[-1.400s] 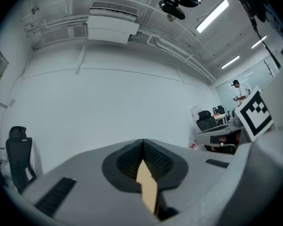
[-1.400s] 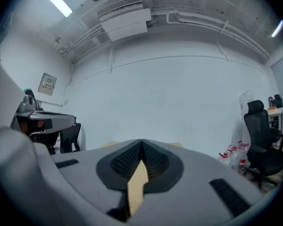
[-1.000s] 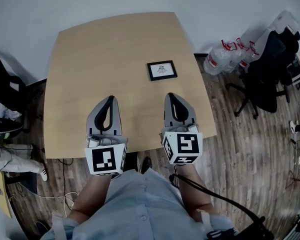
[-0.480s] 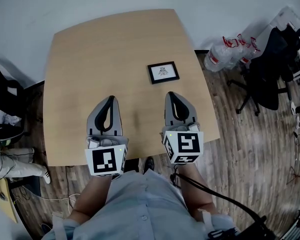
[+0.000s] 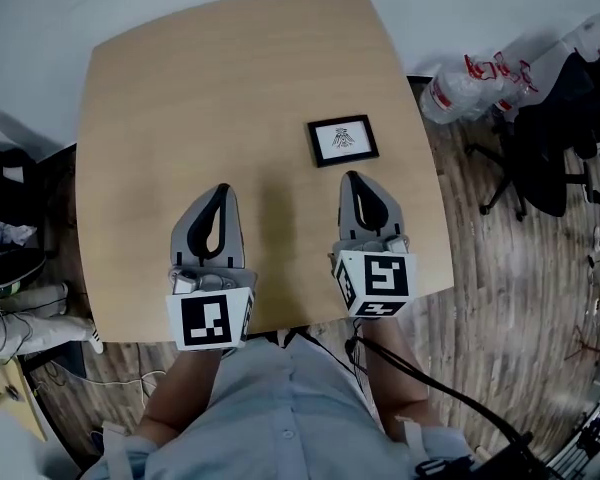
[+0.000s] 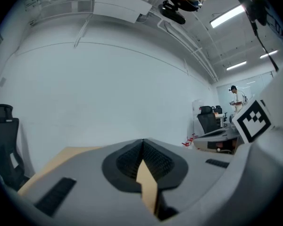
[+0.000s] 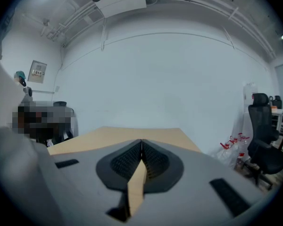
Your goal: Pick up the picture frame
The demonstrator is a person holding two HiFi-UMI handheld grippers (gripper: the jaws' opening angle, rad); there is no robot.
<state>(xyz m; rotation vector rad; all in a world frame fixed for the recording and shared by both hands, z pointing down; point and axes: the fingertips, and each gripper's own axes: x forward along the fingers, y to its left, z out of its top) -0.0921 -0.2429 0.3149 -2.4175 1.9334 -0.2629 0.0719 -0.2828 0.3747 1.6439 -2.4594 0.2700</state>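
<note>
A small black picture frame [image 5: 342, 141] with a white mat and a dark drawing lies flat on the wooden table [image 5: 180, 98], right of its middle. My right gripper [image 5: 355, 180] hovers just short of the frame's near edge, jaws shut and empty, pointing toward it. My left gripper [image 5: 217, 192] is level with it over the table's near left part, also shut with nothing held. In both gripper views the jaws meet at the tips [image 6: 142, 141] [image 7: 141, 141]; the frame is hidden there behind the jaws.
A black office chair [image 5: 555, 138] and clear plastic bags [image 5: 475, 83] stand on the wooden floor at the right. Dark bags and cables lie at the left [image 5: 5, 228]. The table's near edge [image 5: 280, 323] runs just in front of my body.
Both grippers have moved forward over the table and a little lower. The right one has come close to the frame's near edge. Jaws stayed shut.
</note>
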